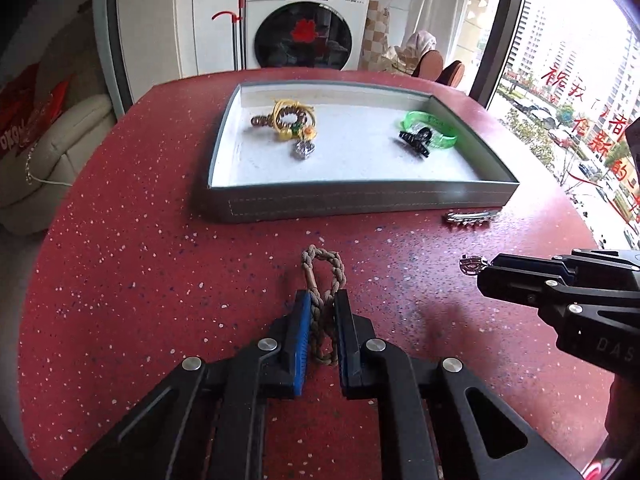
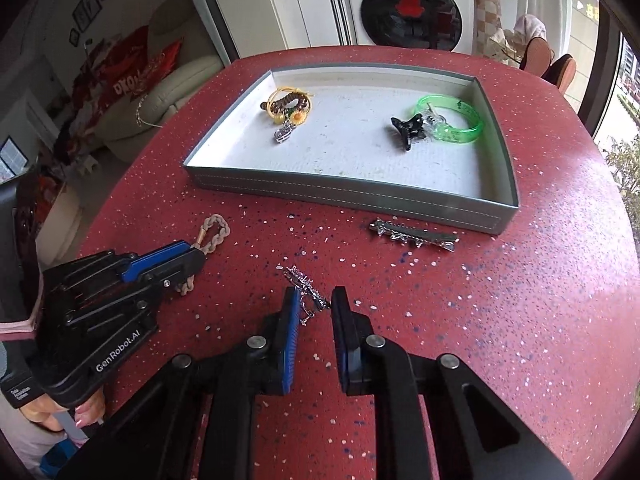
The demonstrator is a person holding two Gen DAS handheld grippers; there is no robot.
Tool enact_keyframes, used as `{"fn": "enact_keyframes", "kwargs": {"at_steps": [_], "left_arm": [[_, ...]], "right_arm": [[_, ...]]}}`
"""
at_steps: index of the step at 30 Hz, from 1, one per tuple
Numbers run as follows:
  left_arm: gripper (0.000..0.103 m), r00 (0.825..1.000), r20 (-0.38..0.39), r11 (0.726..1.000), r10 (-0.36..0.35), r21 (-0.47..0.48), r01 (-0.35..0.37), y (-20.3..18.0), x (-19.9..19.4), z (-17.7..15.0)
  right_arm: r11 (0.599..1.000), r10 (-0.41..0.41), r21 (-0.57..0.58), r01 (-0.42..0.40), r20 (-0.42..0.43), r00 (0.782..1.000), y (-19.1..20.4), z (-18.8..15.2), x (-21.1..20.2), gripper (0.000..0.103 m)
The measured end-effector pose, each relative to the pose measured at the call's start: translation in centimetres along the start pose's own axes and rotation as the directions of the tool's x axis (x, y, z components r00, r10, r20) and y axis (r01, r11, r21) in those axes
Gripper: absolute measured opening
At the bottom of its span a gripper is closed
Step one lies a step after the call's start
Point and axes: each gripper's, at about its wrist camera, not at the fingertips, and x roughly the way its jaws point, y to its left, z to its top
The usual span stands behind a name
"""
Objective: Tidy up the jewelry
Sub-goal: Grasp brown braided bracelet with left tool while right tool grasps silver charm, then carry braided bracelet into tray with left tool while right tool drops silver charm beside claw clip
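Note:
A beige braided cord bracelet (image 1: 322, 280) lies on the red speckled table, and my left gripper (image 1: 323, 300) is shut on its near loop. The right wrist view shows the same bracelet (image 2: 216, 230) sticking out past the left gripper (image 2: 196, 254). My right gripper (image 2: 314, 294) is shut on a small silver rhinestone clip (image 2: 306, 286). In the left wrist view that clip (image 1: 473, 265) pokes out of the right gripper (image 1: 486, 274), just above the table. A grey tray (image 1: 360, 200) with a white lining stands beyond both grippers.
The tray (image 2: 340, 196) holds beaded bracelets with a yellow tie (image 2: 286, 104), a silver charm (image 2: 283, 134), a green bangle (image 2: 460, 124) and a black claw clip (image 2: 410, 130). A long silver hair clip (image 2: 416, 234) lies on the table before the tray's right front corner.

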Motion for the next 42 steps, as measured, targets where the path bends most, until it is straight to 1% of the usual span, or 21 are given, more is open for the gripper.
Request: {"fn": "enact_keyframes", "kwargs": {"at_steps": [4,8,12,16,18,23,32,36,42], "left_arm": [[0.03,1.0,0.023,1.0,-0.01,0.004,0.01,-0.1,-1.2,0.5],[0.03,0.999,0.047,1.0,-0.022,0.002,0.022,-0.1,-2.0,1.5],[0.03,0.997,0.064,1.0,-0.031,0.0,0.031,-0.2,-2.2,3.1],[0.03,0.998,0.067,1.0,-0.02,0.007,0.019,-0.3,-1.6,4.6],[0.03,0.998,0.065,1.0,-0.012,0.004,0.011,-0.2,-1.1,5.5],[0.03,0.998,0.056,0.999,-0.025,-0.03,0.027,0.1,0.5,7.8],[0.03,0.999,0.029,1.0,-0.019,0.014,0.018,-1.9,4.1,11.3],[0.03,1.0,0.002,1.0,-0.01,0.023,0.01,-2.6,6.2,12.2],[0.03,0.999,-0.045,1.0,0.01,0.029,-0.008,-2.9,8.7,12.5]], "right_arm": [[1.0,0.007,0.023,-0.008,0.015,1.0,-1.0,0.1,-1.0,0.018],[0.998,0.016,0.054,-0.018,0.038,0.999,-2.0,1.1,-2.0,0.018],[0.997,0.01,0.072,-0.014,0.062,0.998,-3.0,2.7,-2.4,0.018],[0.997,-0.009,0.08,0.003,0.081,0.997,-3.8,4.8,-2.2,0.018],[0.997,-0.018,0.082,0.01,0.089,0.996,-4.2,5.7,-2.1,0.018],[0.996,-0.044,0.087,0.036,0.088,0.995,-5.4,8.0,-0.9,0.018],[0.991,-0.073,0.114,0.067,0.051,0.996,-7.9,9.5,2.2,0.018],[0.989,-0.078,0.127,0.073,0.042,0.996,-9.0,10.1,3.5,0.018],[0.989,-0.095,0.121,0.091,0.028,0.995,-9.4,10.6,5.1,0.018]]}}
